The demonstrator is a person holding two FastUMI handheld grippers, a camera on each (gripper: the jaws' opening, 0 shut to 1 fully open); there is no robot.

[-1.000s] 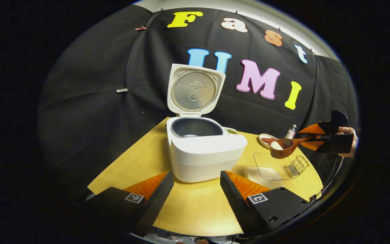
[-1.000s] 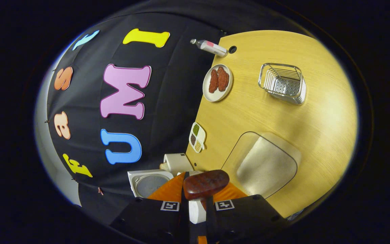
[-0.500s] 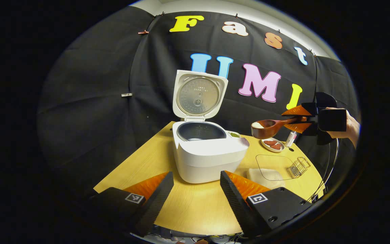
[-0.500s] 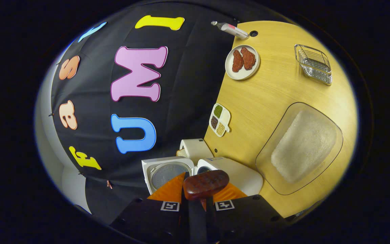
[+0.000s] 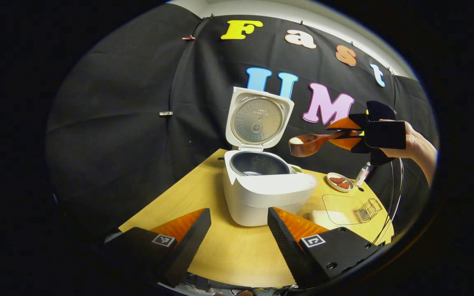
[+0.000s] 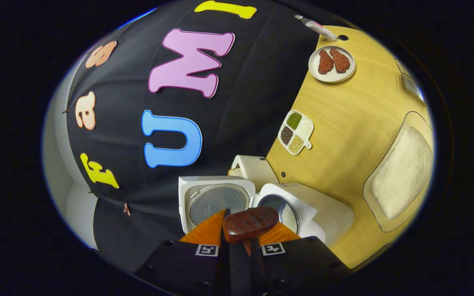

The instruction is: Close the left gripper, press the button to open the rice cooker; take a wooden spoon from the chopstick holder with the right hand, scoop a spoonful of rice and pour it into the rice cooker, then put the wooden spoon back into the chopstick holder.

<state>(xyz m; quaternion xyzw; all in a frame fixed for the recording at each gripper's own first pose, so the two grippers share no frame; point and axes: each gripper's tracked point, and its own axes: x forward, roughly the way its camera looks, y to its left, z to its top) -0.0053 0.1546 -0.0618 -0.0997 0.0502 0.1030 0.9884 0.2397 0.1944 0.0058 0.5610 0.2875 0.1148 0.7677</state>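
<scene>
The white rice cooker [image 5: 266, 193] stands on the wooden table with its lid [image 5: 258, 119] up and its dark inner pot [image 5: 259, 164] exposed. My left gripper [image 5: 237, 230] is open low in front of it, holding nothing. In the left gripper view my right gripper [image 5: 346, 133] is shut on the handle of the wooden spoon [image 5: 307, 144], whose bowl carries white rice and hangs just right of and above the pot. In the right gripper view the spoon [image 6: 250, 223] sits between the fingers, with the rice cooker [image 6: 303, 211] and its lid [image 6: 216, 201] below it.
A clear tray of rice [image 6: 401, 174] lies right of the cooker. A metal wire chopstick holder [image 5: 368, 209], a plate of red food [image 6: 332, 62], a divided dish of grains [image 6: 295, 132] and a small bottle [image 5: 361, 176] also stand on the table [image 5: 237, 255].
My right gripper has lifted the loaded spoon from above the rice tray and carried it left and up toward the open cooker. The left gripper stays open and has shifted slightly.
</scene>
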